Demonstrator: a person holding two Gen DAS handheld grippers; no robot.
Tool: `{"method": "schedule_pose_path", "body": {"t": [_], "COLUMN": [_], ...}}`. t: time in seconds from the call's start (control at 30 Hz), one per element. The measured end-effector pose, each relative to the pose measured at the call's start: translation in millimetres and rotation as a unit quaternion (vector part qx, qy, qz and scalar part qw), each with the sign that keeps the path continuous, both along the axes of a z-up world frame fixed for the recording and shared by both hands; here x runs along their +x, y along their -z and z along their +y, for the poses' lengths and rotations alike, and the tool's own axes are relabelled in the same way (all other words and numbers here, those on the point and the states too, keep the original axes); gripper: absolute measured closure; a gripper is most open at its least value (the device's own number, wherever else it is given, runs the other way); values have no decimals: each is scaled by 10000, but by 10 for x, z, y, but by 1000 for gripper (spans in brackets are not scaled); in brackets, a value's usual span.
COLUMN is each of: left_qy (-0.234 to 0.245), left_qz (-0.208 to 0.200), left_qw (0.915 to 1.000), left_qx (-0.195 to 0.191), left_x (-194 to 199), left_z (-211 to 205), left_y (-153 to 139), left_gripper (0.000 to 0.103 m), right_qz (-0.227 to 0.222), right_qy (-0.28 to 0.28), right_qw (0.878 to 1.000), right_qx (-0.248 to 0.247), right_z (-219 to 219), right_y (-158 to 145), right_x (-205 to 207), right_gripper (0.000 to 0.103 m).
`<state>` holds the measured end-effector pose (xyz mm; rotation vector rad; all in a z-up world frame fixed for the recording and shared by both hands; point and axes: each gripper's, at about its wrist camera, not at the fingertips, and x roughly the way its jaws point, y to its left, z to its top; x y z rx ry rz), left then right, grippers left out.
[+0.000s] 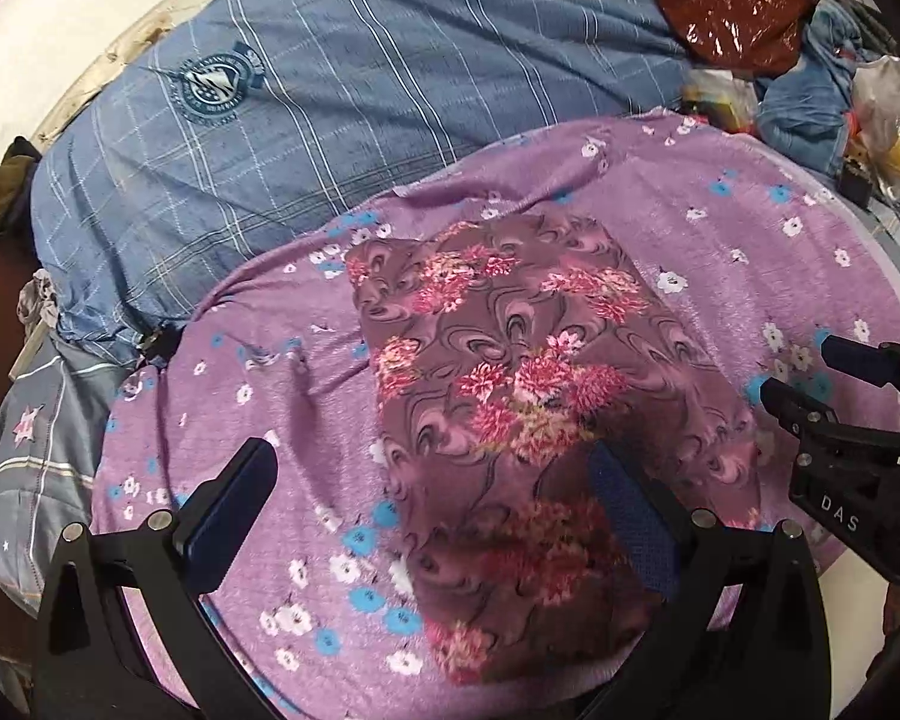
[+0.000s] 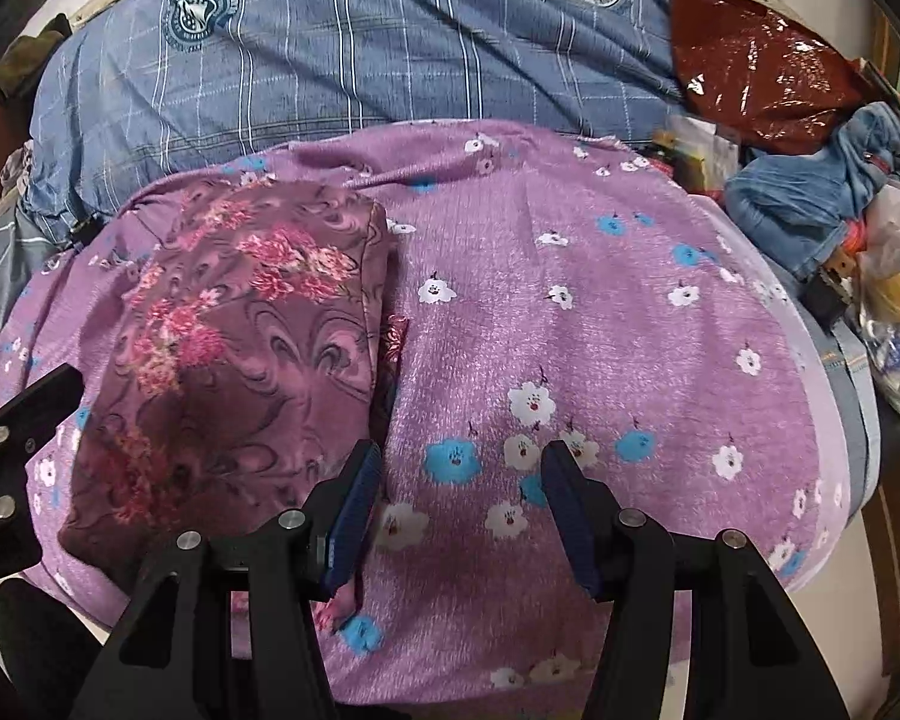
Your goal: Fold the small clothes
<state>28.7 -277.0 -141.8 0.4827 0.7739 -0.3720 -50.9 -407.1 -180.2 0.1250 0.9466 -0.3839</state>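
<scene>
Where it lies: the folded floral garment (image 1: pixel 510 396) sits flat on the purple flowered cloth (image 1: pixel 720 252), centre of the left wrist view, left half of the right wrist view.
Left gripper (image 1: pixel 438 504): low in its own frame, jaws wide, nothing gripped; one blue pad (image 1: pixel 630 516) is over the garment's lower part, the other over the purple cloth.
Right gripper (image 2: pixel 459 504): low centre of its frame, jaws partly open and empty, over the purple cloth just right of the garment's edge.
Behind: a blue checked quilt (image 1: pixel 342 90) fills the upper frame.
Upper right: a shiny dark red bag (image 2: pixel 756 72), with crumpled denim (image 2: pixel 810 192) below it.
</scene>
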Motion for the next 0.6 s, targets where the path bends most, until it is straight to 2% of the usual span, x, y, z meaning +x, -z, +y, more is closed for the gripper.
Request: {"method": "schedule_pose_path", "body": {"t": [0.6], "left_qy": [-41], "left_qz": [233], "left_qw": [9997], "left_qx": [88], "left_x": [367], "left_z": [-228], "left_y": [253], "left_gripper": [0], "right_qz": [309], "right_qy": [-97], "right_qw": [9995], "right_qx": [-34], "right_z": [-130], "right_y": [282], "right_x": [358], "right_gripper": [45]}}
